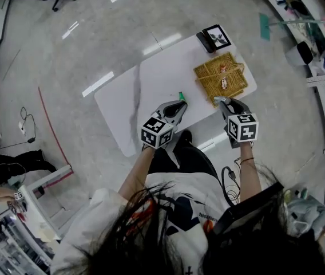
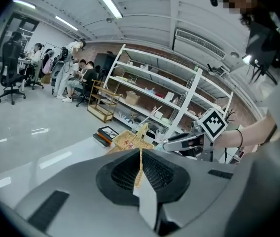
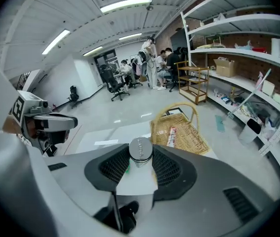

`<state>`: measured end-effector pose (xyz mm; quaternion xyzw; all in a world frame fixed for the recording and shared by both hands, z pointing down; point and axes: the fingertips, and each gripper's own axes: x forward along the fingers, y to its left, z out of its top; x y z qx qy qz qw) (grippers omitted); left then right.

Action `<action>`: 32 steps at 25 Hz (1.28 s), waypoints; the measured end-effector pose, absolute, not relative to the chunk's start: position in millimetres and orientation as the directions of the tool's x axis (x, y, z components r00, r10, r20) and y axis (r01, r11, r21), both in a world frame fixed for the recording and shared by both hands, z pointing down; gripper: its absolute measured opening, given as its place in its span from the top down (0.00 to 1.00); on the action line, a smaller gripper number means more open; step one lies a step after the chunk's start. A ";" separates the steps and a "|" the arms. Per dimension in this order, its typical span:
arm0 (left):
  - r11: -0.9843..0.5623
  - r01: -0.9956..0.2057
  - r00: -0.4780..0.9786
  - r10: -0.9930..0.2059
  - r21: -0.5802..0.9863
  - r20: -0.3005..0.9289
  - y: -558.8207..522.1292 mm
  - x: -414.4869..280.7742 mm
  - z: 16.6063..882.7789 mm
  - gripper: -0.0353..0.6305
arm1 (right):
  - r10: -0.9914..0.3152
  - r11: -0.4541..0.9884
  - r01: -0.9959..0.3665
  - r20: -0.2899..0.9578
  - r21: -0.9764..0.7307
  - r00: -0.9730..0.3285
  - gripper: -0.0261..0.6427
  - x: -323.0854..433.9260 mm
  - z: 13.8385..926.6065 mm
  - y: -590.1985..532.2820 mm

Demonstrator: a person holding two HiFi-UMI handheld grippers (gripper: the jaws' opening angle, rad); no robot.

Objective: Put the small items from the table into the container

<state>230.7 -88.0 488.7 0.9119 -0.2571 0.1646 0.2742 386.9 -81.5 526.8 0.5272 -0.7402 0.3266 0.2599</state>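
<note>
**Head view.** The wicker basket (image 1: 221, 76) stands at the far right of the white table (image 1: 145, 90). The right gripper (image 1: 220, 101) is at the basket's near edge. The left gripper (image 1: 181, 103) is farther left, apart from the basket, with a small green item (image 1: 181, 96) at its tip.

**Left gripper view.** The jaws are closed to a thin slit, and no item shows between them. The basket lies ahead.

**Right gripper view.** The jaws clamp a silver-capped cylinder (image 3: 141, 149), with its long axis along the jaws and its cap toward the camera. The basket lies ahead and slightly right, under its arched handle (image 3: 179, 105). The right hand is the nearer. The drop probably requires a short advance over the rim, clear of the handle.
</note>
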 end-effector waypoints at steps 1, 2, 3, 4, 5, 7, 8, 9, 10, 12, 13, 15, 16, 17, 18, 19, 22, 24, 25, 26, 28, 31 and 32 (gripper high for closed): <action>-0.723 -0.551 0.818 -0.370 0.416 0.440 -89.7 239.1 488.0 0.94 | -0.613 0.218 -0.954 0.731 -0.206 -0.298 0.73 398.3 527.9 -84.3; -0.730 -0.542 0.823 -0.361 0.417 0.438 -91.4 247.2 487.0 0.94 | -0.616 0.206 -0.958 0.734 -0.200 -0.286 0.73 409.4 529.2 -87.6; -0.737 -0.532 0.828 -0.351 0.416 0.437 -92.9 254.8 486.2 0.94 | -0.618 0.195 -0.962 0.737 -0.193 -0.273 0.73 420.2 530.7 -91.4; -0.745 -0.523 0.832 -0.342 0.414 0.437 -94.2 261.8 485.5 0.93 | -0.620 0.183 -0.965 0.740 -0.187 -0.261 0.73 430.3 532.5 -95.4; -0.752 -0.515 0.836 -0.332 0.412 0.438 -95.2 267.9 485.0 0.94 | -0.622 0.171 -0.968 0.742 -0.184 -0.250 0.73 439.5 534.7 -99.6; -0.763 -0.501 0.841 -0.316 0.409 0.440 -96.8 277.5 484.1 0.94 | -0.622 0.150 -0.972 0.747 -0.182 -0.236 0.73 455.1 539.7 -108.3; -0.767 -0.495 0.842 -0.309 0.408 0.441 -97.7 281.4 483.8 0.93 | -0.620 0.143 -0.973 0.751 -0.180 -0.229 0.73 462.0 542.6 -113.1; -0.770 -0.491 0.844 -0.304 0.408 0.442 -98.8 284.8 483.6 0.94 | -0.616 0.139 -0.975 0.756 -0.175 -0.224 0.73 468.4 545.7 -118.3; -0.772 -0.488 0.845 -0.300 0.407 0.443 -100.0 288.0 483.6 0.93 | -0.611 0.139 -0.976 0.761 -0.168 -0.218 0.73 474.5 549.0 -123.6; -0.776 -0.483 0.846 -0.293 0.406 0.446 -101.5 293.4 484.5 0.93 | -0.601 0.144 -0.978 0.772 -0.153 -0.209 0.73 484.9 555.4 -133.1; -0.777 -0.482 0.845 -0.290 0.405 0.448 -101.8 295.3 485.3 0.94 | -0.597 0.147 -0.978 0.776 -0.146 -0.206 0.73 488.8 558.5 -137.0; -0.778 -0.480 0.845 -0.284 0.406 0.454 -101.8 298.0 487.4 0.93 | -0.590 0.148 -0.979 0.782 -0.140 -0.201 0.73 494.9 564.4 -143.5; -0.778 -0.479 0.844 -0.281 0.406 0.457 -101.4 299.1 488.6 0.93 | -0.587 0.145 -0.980 0.785 -0.139 -0.199 0.73 497.5 567.3 -146.3; -0.779 -0.477 0.844 -0.277 0.407 0.459 -101.0 300.2 489.6 0.93 | -0.584 0.139 -0.980 0.787 -0.142 -0.197 0.73 499.7 570.4 -148.9; -0.779 -0.476 0.844 -0.274 0.408 0.462 -100.5 301.0 490.5 0.94 | -0.581 0.131 -0.980 0.790 -0.147 -0.196 0.73 501.1 573.2 -151.2; -0.780 -0.475 0.843 -0.270 0.408 0.465 -100.2 301.5 491.3 0.93 | -0.578 0.121 -0.980 0.792 -0.156 -0.197 0.73 501.8 576.2 -153.2; -0.780 -0.474 0.841 -0.264 0.408 0.473 -100.2 302.3 493.1 0.93 | -0.577 0.078 -0.977 0.791 -0.196 -0.205 0.73 502.0 583.4 -159.2; -0.779 -0.476 0.839 -0.263 0.408 0.476 -100.3 302.7 494.0 0.93 | -0.580 0.036 -0.973 0.788 -0.229 -0.207 0.73 503.4 588.6 -161.9; -0.779 -0.477 0.838 -0.263 0.407 0.477 -100.0 302.4 494.5 0.93 | -0.581 0.013 -0.969 0.787 -0.247 -0.208 0.73 503.8 591.1 -162.6; -0.779 -0.477 0.838 -0.263 0.406 0.479 -99.5 301.7 494.9 0.93 | -0.580 -0.010 -0.963 0.785 -0.271 -0.215 0.73 503.0 593.8 -162.8; -0.781 -0.478 0.836 -0.263 0.403 0.482 -97.6 299.4 495.3 0.93 | -0.573 -0.051 -0.943 0.783 -0.329 -0.242 0.73 498.6 601.7 -160.6; -0.781 -0.480 0.833 -0.264 0.399 0.487 -95.3 295.7 495.6 0.93 | -0.560 -0.088 -0.928 0.788 -0.363 -0.255 0.73 495.3 612.2 -155.6; -0.781 -0.482 0.832 -0.265 0.398 0.487 -95.0 294.4 495.4 0.93 | -0.556 -0.088 -0.927 0.790 -0.366 -0.259 0.73 494.4 613.8 -154.7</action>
